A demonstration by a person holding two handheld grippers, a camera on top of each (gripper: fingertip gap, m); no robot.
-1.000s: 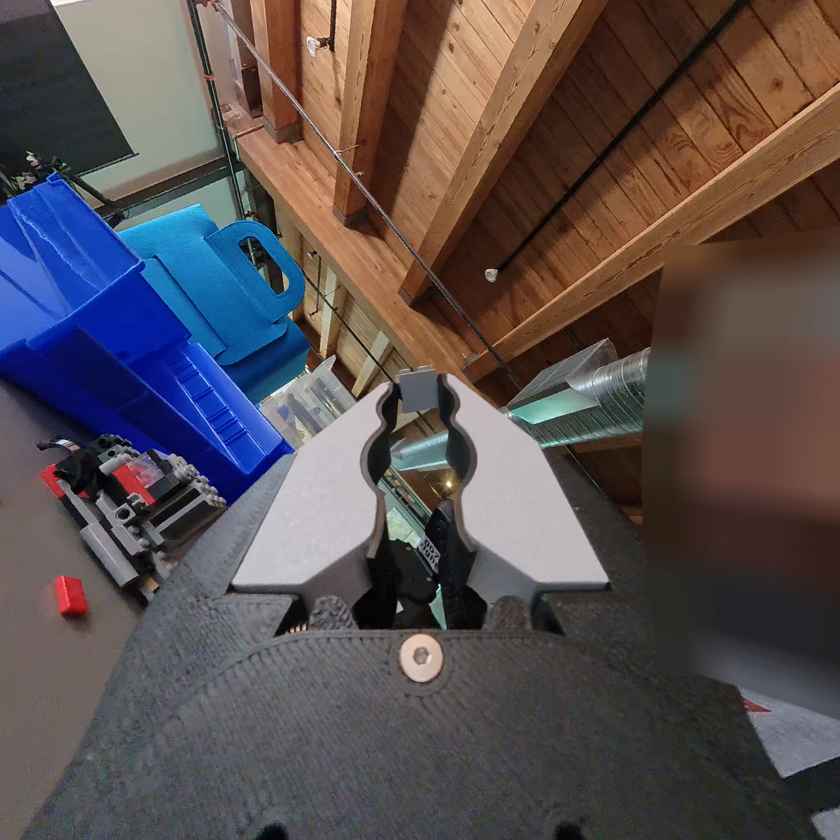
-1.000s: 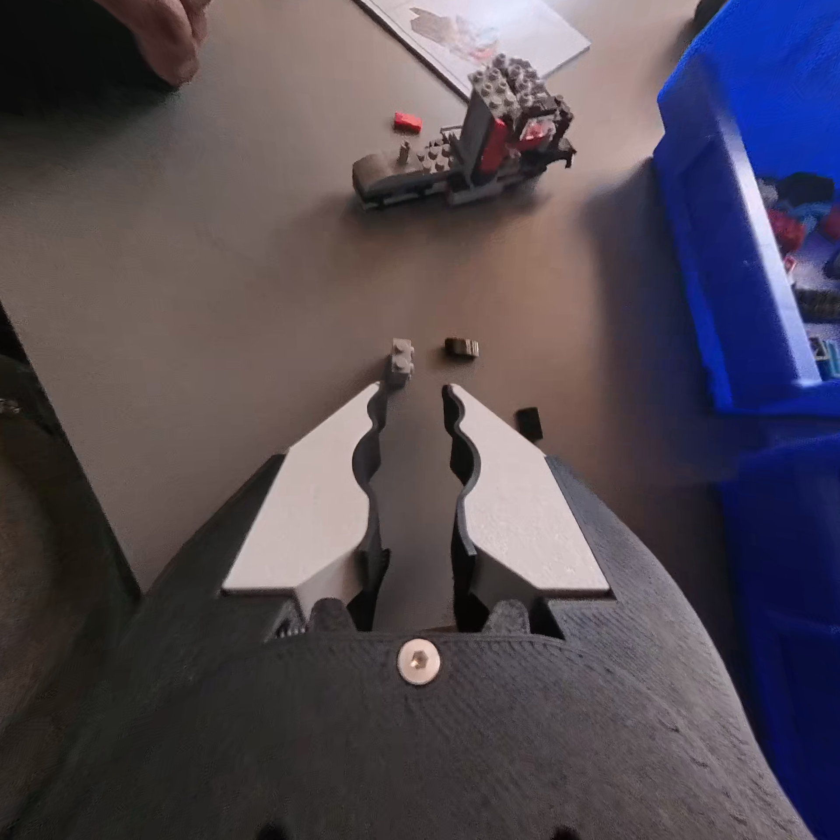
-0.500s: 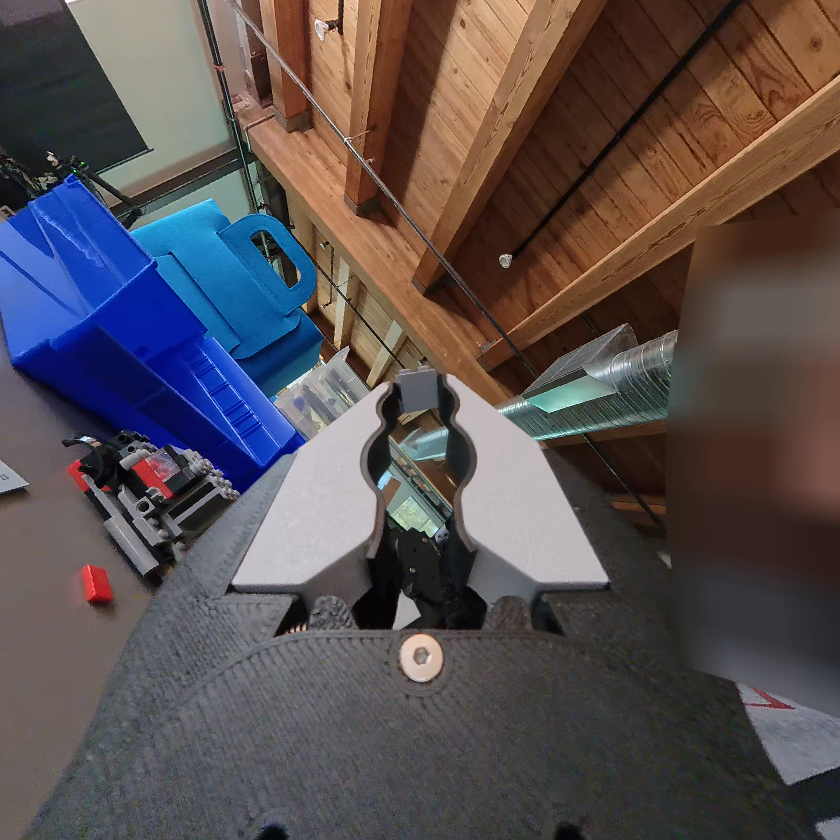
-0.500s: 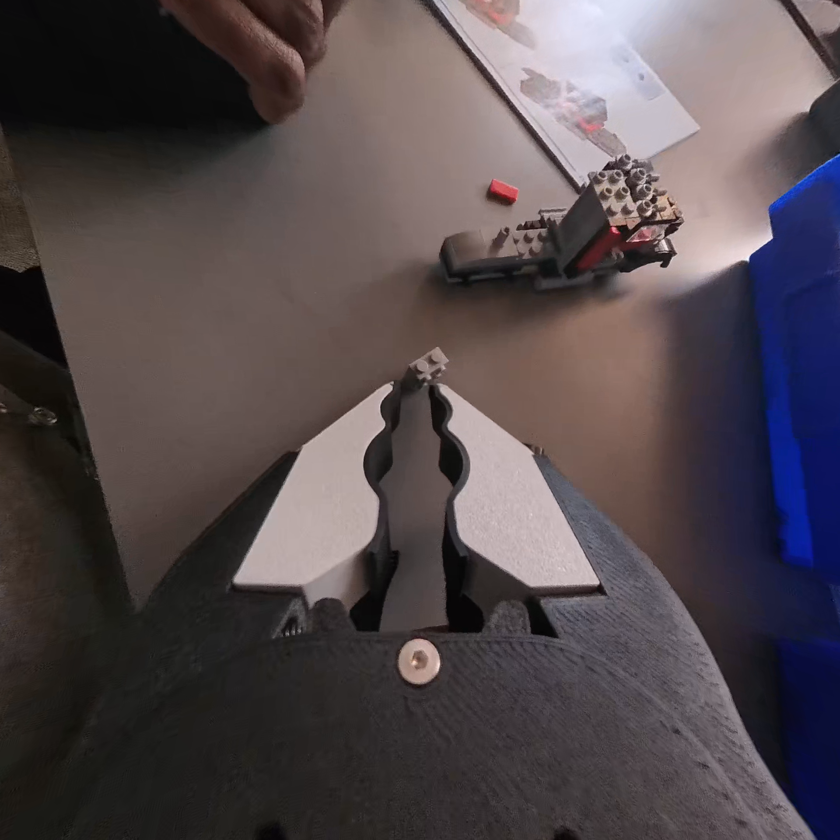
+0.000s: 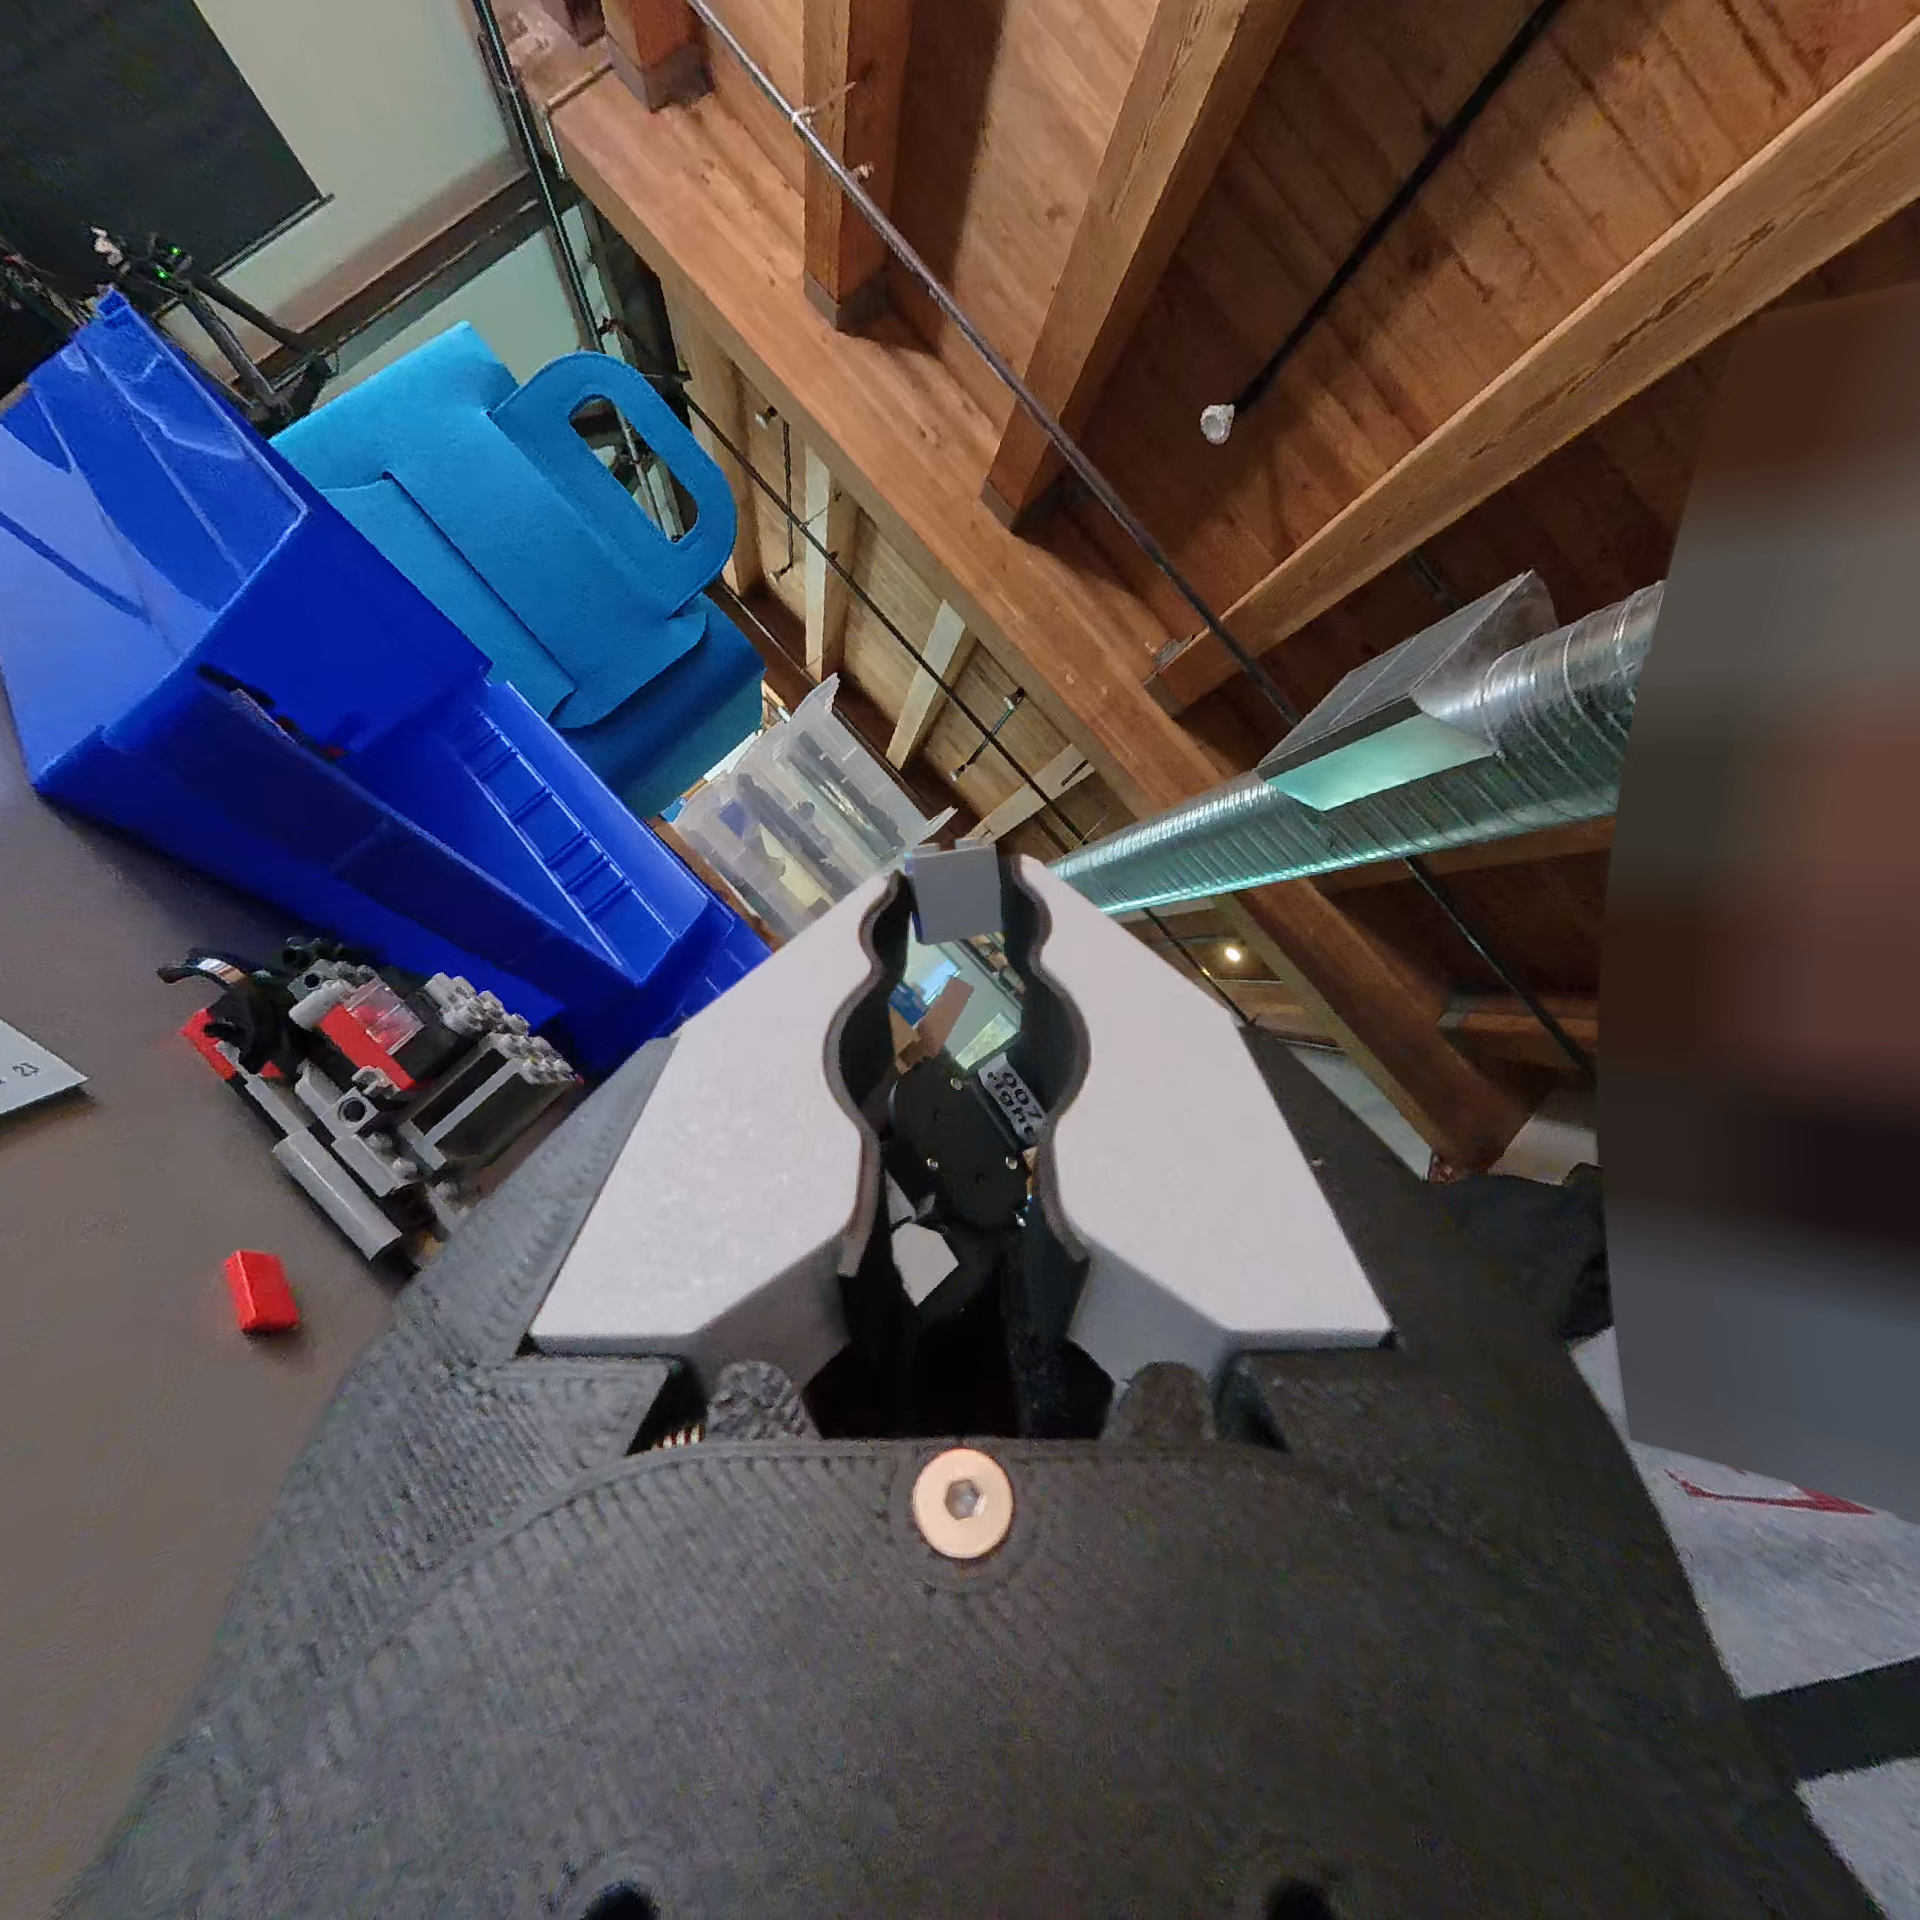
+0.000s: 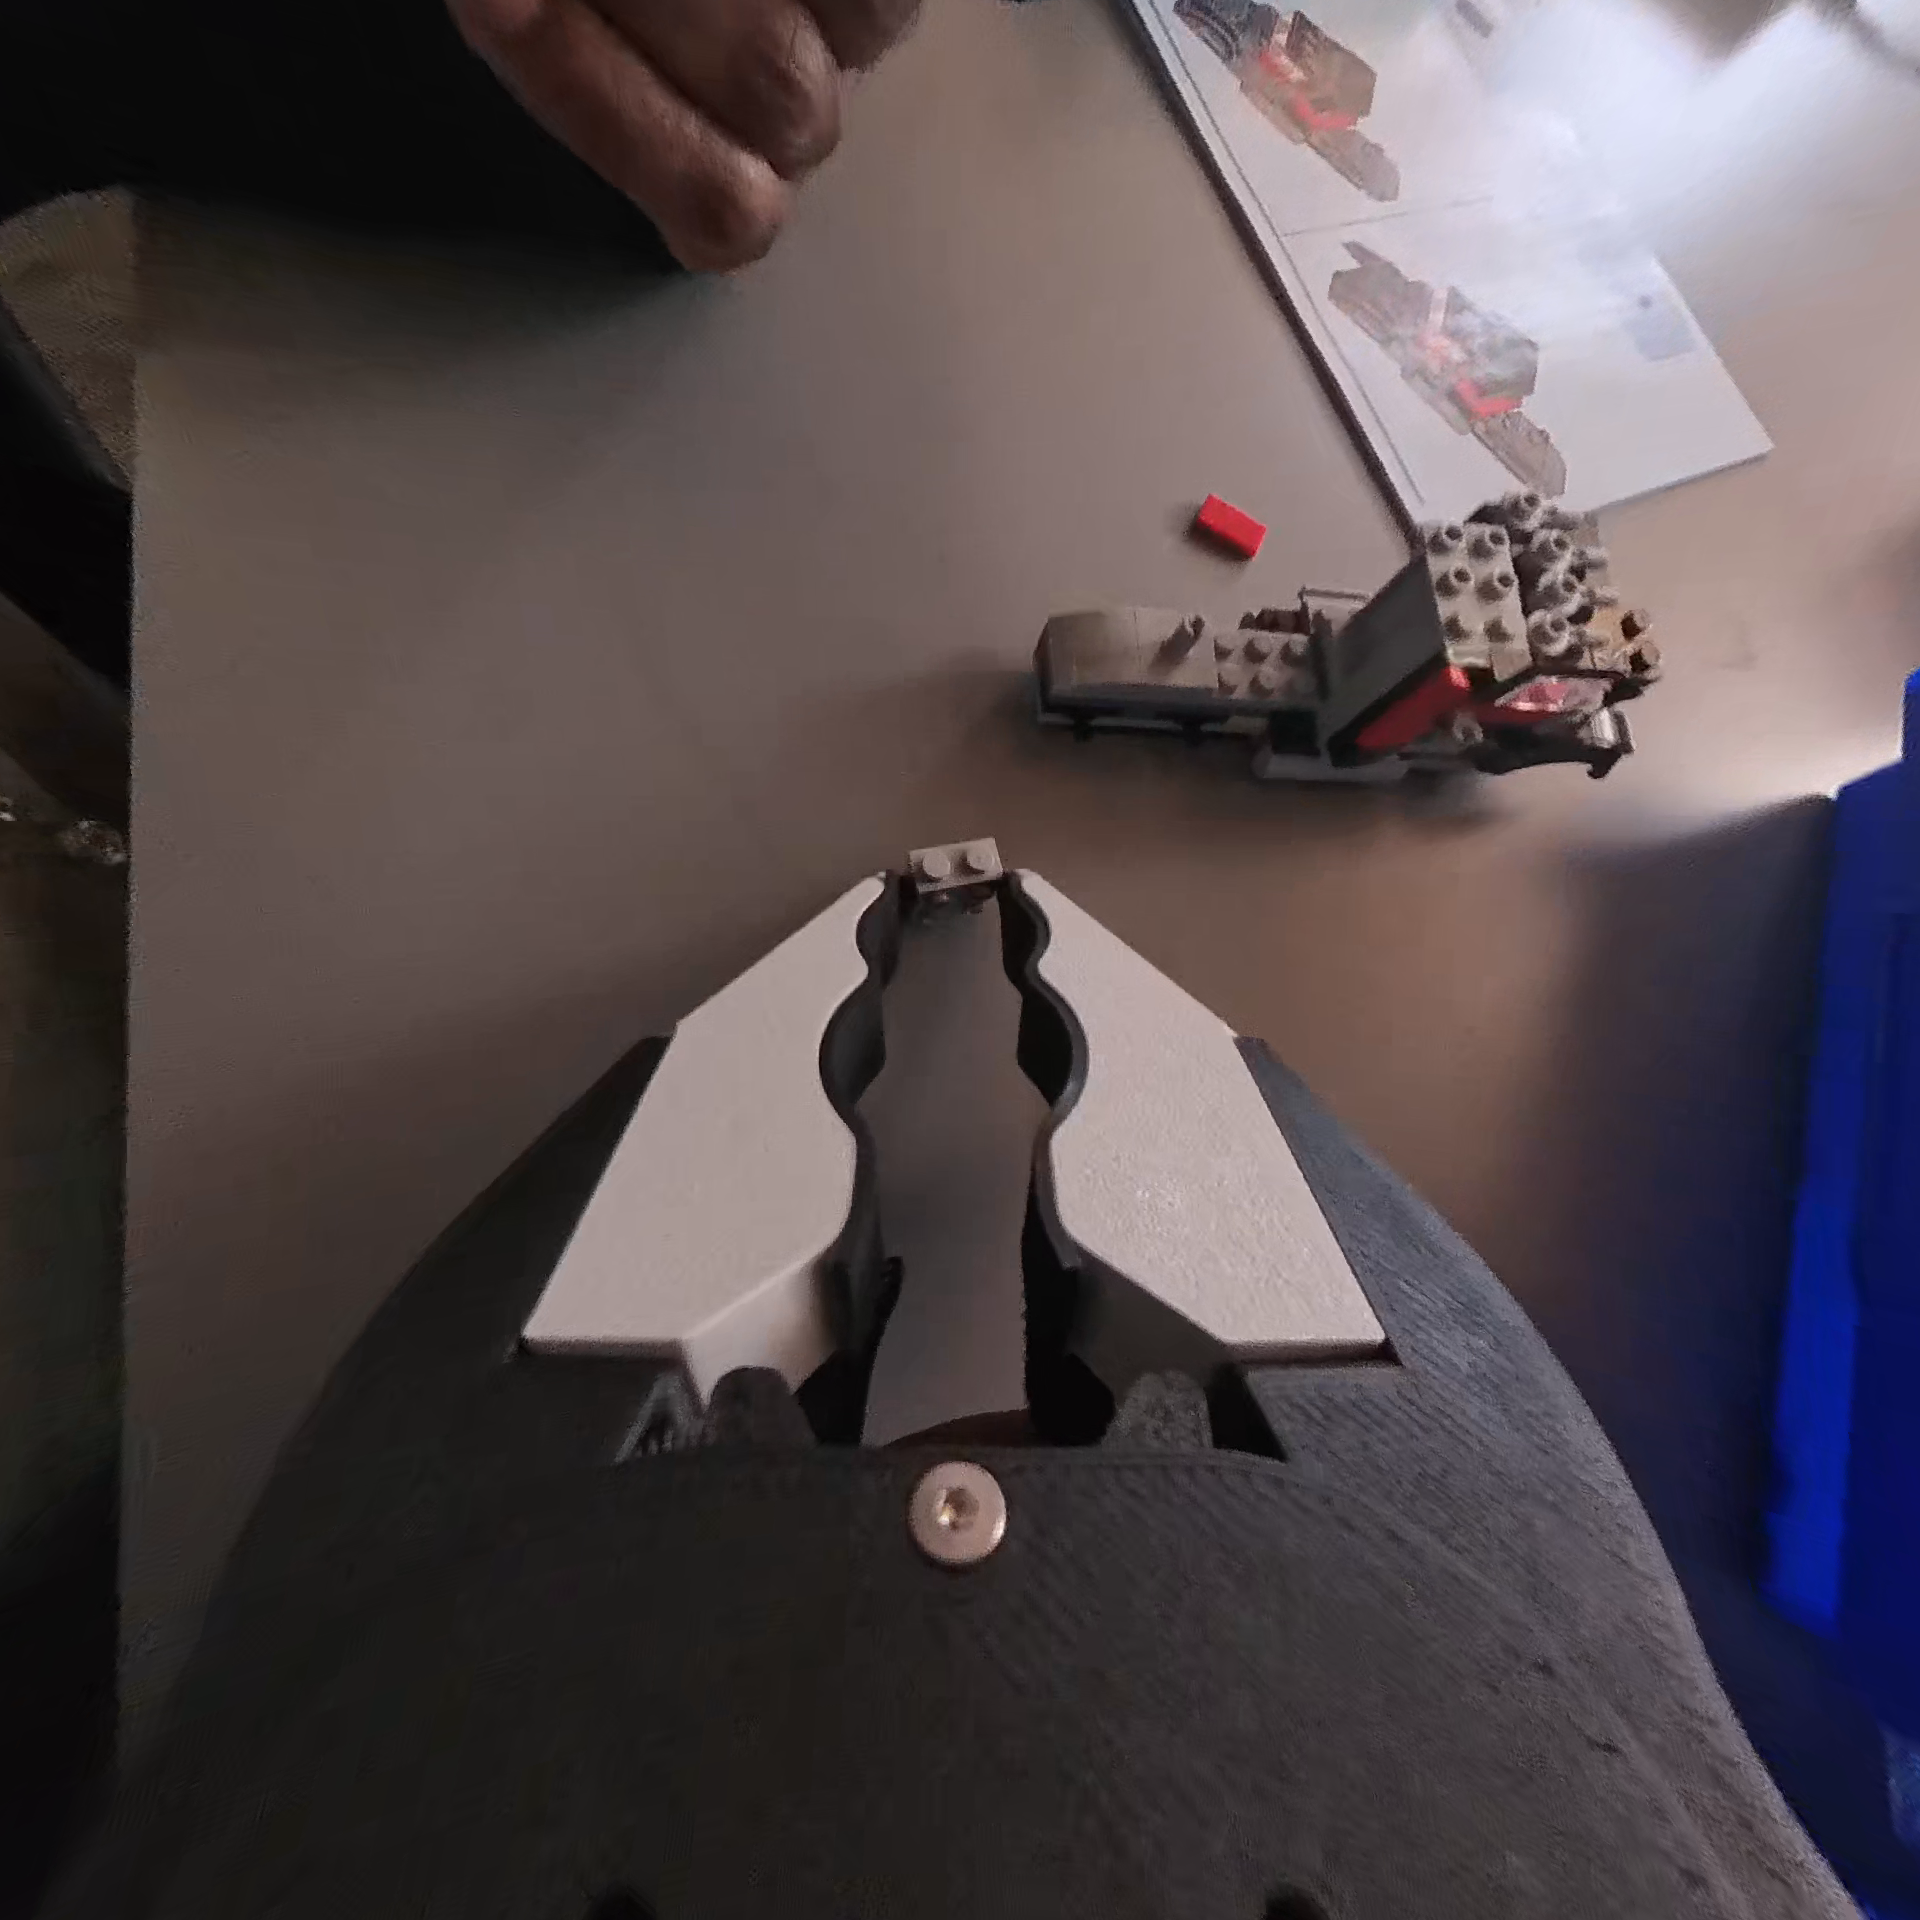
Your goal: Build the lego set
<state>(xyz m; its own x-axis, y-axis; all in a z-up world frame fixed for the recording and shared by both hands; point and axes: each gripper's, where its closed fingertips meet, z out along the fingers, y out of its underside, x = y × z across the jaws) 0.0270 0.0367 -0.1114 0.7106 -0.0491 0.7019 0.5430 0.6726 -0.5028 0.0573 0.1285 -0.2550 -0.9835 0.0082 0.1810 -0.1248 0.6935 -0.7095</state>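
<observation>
My left gripper (image 5: pixel 954 894) is shut on a small grey lego piece (image 5: pixel 951 896) and points up toward the ceiling, off the table. My right gripper (image 6: pixel 954 883) is shut on a small grey studded brick (image 6: pixel 954 873) and holds it above the grey table (image 6: pixel 520 623). The half-built grey, black and red lego vehicle (image 6: pixel 1382 655) stands on the table ahead and to the right of my right gripper; it also shows in the left wrist view (image 5: pixel 374 1070) at the left. A loose red tile (image 6: pixel 1228 525) lies near it, and it shows in the left wrist view too (image 5: pixel 260 1288).
An instruction booklet (image 6: pixel 1455 260) lies beyond the vehicle. Blue bins (image 5: pixel 260 675) stand behind the vehicle, and one bin's edge (image 6: pixel 1860 1143) is at my right. A person's hand (image 6: pixel 675 114) rests at the table's far left. A black device (image 5: pixel 961 1138) shows between my left fingers. My hands' fingertips stand some 15 cm from each other. My right gripper's tips are some 10 cm from the loose red tile (image 6: pixel 1228 525). It turns up in the left wrist view (image 5: pixel 263 1291) as well.
My right gripper closed on the grey brick, lifted it off the table and turned left, so the vehicle slid right in view. My left gripper tilted slightly, still holding its piece.
</observation>
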